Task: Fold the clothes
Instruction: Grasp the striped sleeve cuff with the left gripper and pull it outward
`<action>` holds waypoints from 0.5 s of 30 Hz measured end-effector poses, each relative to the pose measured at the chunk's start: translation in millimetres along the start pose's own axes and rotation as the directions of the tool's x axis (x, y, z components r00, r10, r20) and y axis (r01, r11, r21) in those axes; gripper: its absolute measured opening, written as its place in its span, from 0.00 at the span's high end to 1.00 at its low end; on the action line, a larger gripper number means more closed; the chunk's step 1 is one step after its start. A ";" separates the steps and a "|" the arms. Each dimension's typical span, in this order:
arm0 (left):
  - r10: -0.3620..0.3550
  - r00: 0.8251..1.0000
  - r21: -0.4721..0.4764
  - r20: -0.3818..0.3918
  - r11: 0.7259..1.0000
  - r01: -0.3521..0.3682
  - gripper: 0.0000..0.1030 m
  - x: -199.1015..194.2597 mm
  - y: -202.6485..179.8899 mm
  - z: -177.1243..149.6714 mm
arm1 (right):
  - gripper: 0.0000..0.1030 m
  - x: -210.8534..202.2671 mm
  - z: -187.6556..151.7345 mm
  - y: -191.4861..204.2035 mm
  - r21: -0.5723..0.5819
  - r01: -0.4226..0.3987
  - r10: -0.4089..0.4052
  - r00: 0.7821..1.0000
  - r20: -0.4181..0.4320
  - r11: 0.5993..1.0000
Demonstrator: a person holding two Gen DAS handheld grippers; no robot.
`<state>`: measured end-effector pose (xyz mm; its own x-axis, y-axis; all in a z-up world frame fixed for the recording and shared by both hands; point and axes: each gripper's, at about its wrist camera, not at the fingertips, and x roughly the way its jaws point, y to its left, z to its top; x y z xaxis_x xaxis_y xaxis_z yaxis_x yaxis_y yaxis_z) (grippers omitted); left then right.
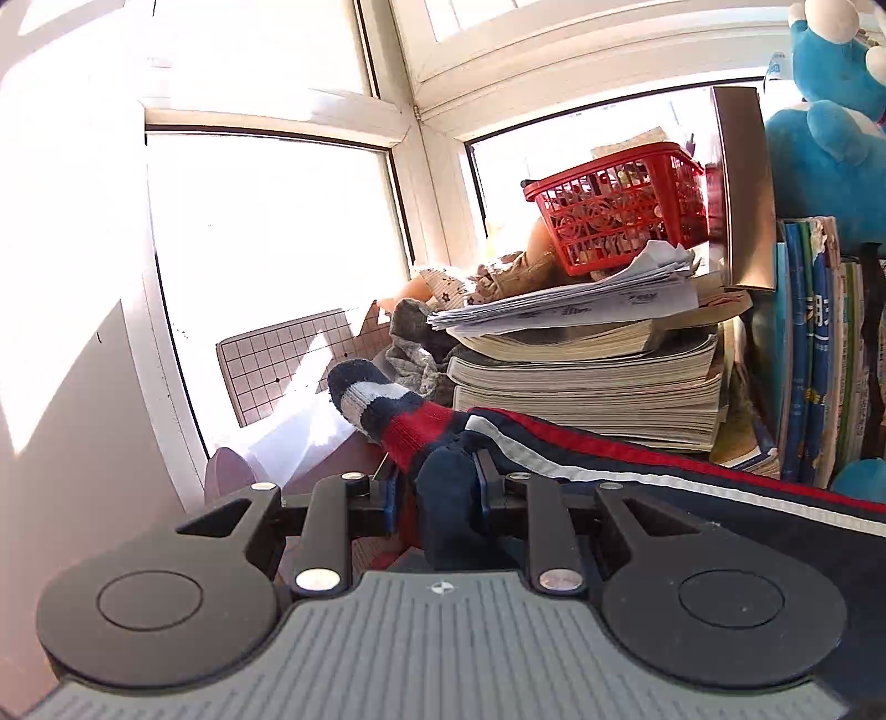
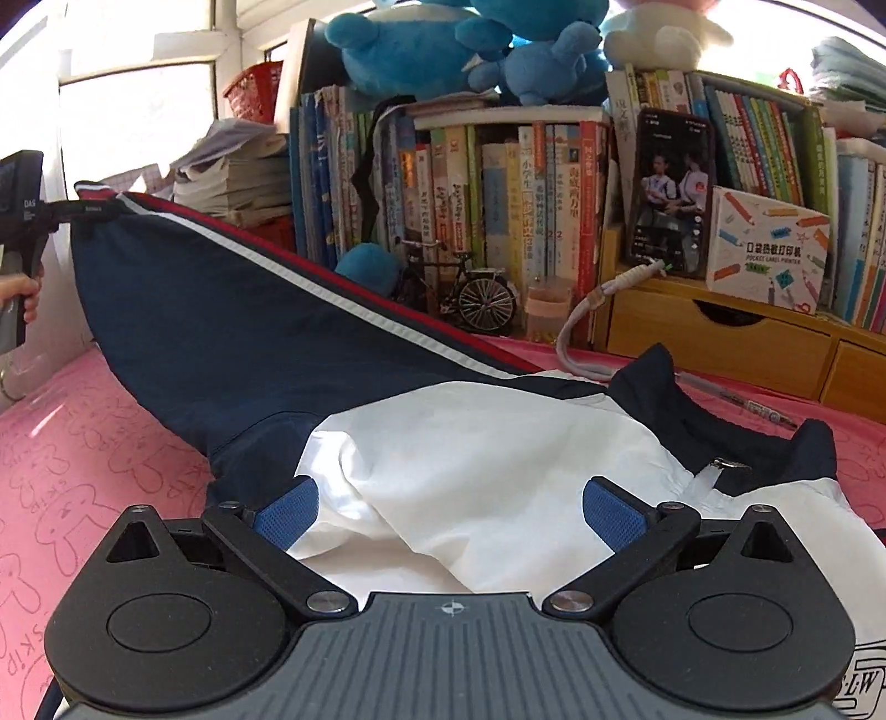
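A navy jacket with a white body panel [image 2: 498, 443] lies on the pink mat [image 2: 83, 443]. Its navy sleeve [image 2: 232, 310], edged with red and white stripes, is lifted up toward the left. My left gripper [image 1: 437, 482] is shut on the sleeve end, and the striped knit cuff [image 1: 382, 410] sticks out past the fingers. In the right wrist view the left gripper [image 2: 102, 210] shows at the far left, held by a hand [image 2: 16, 296]. My right gripper [image 2: 448, 509] hovers open over the white panel, its blue pads [image 2: 288, 512] wide apart with nothing held.
A stack of books and papers [image 1: 581, 382] with a red basket [image 1: 614, 210] stands by the window. Behind the mat are a bookshelf [image 2: 498, 183], blue plush toys [image 2: 443, 50], a phone [image 2: 673, 194], a model bicycle [image 2: 459, 288] and wooden drawers [image 2: 720, 338].
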<state>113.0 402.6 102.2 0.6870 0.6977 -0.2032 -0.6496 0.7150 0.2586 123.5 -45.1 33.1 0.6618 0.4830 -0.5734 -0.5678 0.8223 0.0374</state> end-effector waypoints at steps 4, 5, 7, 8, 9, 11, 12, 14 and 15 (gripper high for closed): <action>0.066 0.993 0.011 -0.099 0.998 -0.065 0.77 42.6 8.2 -22.5 | 0.00 49.2 20.6 36.3 -0.061 -0.081 0.076 0.994 -0.084 0.995; 0.076 0.988 -0.005 -0.134 0.997 -0.077 0.77 52.3 12.1 -30.6 | 0.00 60.3 24.0 42.4 -0.058 -0.112 0.105 0.989 -0.108 0.992; 0.091 0.976 -0.032 -0.196 0.995 -0.099 0.77 65.5 17.9 -47.0 | 0.00 78.4 26.5 48.3 -0.026 -0.180 0.174 0.972 -0.159 0.983; 0.098 0.970 -0.044 -0.224 0.993 -0.110 0.77 71.8 20.5 -54.7 | 0.00 86.3 27.0 50.9 -0.015 -0.207 0.201 0.963 -0.180 0.978; 0.107 0.965 -0.051 -0.241 0.991 -0.123 0.77 76.1 21.3 -60.0 | 0.00 91.5 26.1 53.0 -0.019 -0.215 0.208 0.960 -0.190 0.976; 0.124 0.955 -0.056 -0.269 0.988 -0.144 0.77 81.7 21.3 -69.8 | 0.00 100.7 25.5 56.6 -0.035 -0.217 0.206 0.958 -0.201 0.976; 0.132 0.950 -0.058 -0.283 0.986 -0.154 0.77 84.6 21.1 -74.6 | 0.00 104.6 25.6 56.6 -0.031 -0.223 0.212 0.956 -0.204 0.974; 0.149 0.942 -0.051 -0.300 0.984 -0.172 0.77 90.5 19.9 -81.6 | 0.00 111.0 27.1 55.1 -0.011 -0.235 0.228 0.952 -0.205 0.972; 0.157 0.939 -0.053 -0.307 0.982 -0.181 0.77 92.4 20.5 -83.4 | 0.00 114.0 28.3 54.5 -0.001 -0.240 0.235 0.950 -0.204 0.971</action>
<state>136.0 485.5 9.9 0.4430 0.7810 -0.4402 -0.7797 0.5780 0.2409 181.8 63.3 -7.1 0.3958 0.5908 -0.7030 -0.7107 0.6819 0.1729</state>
